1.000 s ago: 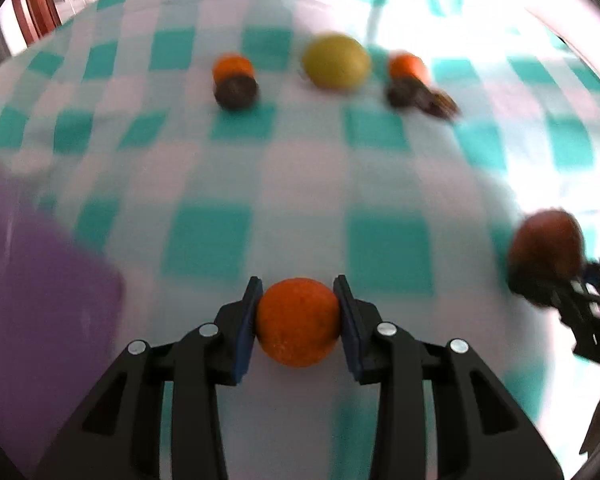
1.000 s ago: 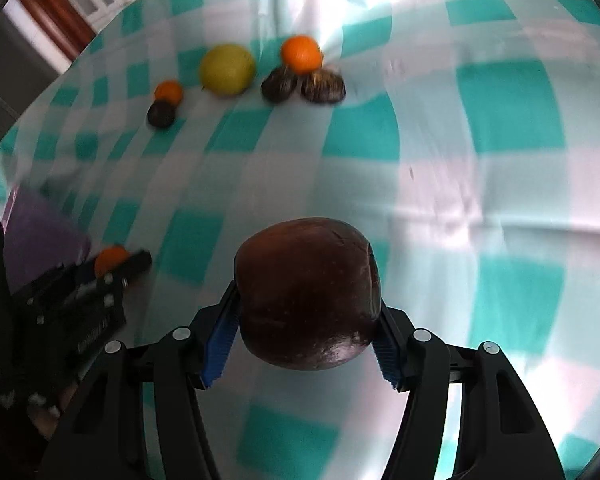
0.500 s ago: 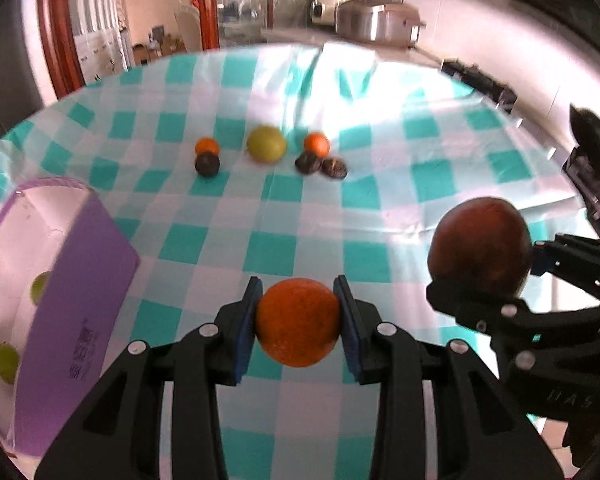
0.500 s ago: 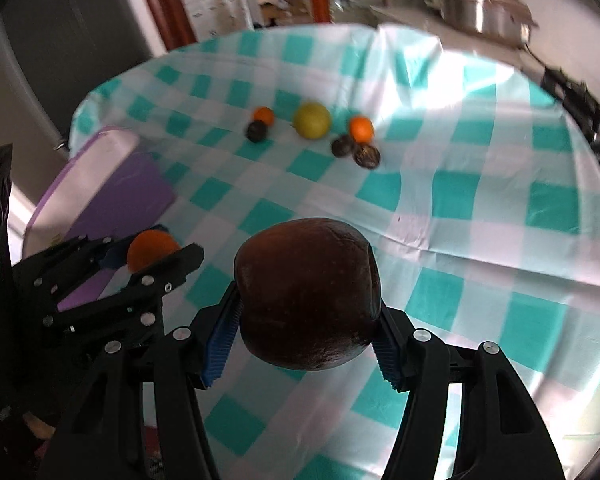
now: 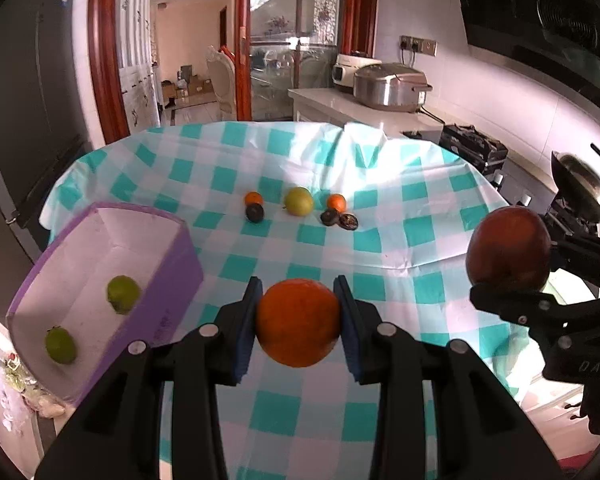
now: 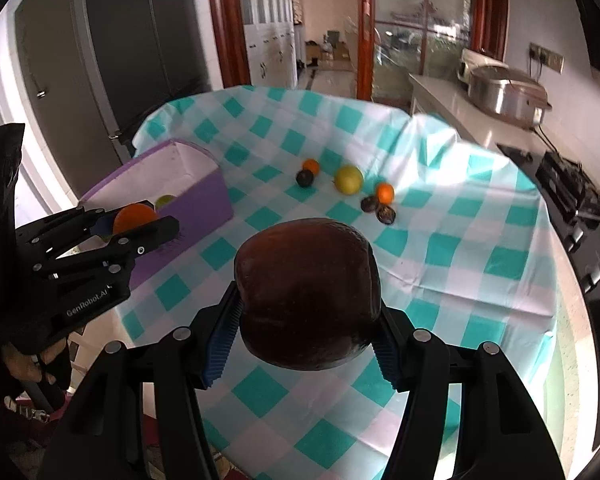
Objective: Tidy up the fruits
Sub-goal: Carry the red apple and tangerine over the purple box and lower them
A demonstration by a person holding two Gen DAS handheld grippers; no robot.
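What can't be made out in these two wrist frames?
- Purple box interior: right wrist view, near wall and left claw hide most of it; only one green fruit peeks out.
- Dark fruits on the table: both views, too small to identify.
- Underside of the brown fruit in the right claw: hidden.
- Orange underside: left view, unseen.

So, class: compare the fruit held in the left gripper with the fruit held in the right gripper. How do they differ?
The orange in the left gripper is bright orange; the dark fruit in the right gripper is deep brownish red. The orange is round, the dark fruit lumpier. The dark fruit spreads its jaws wider. Both are gripped above the checked tablecloth.
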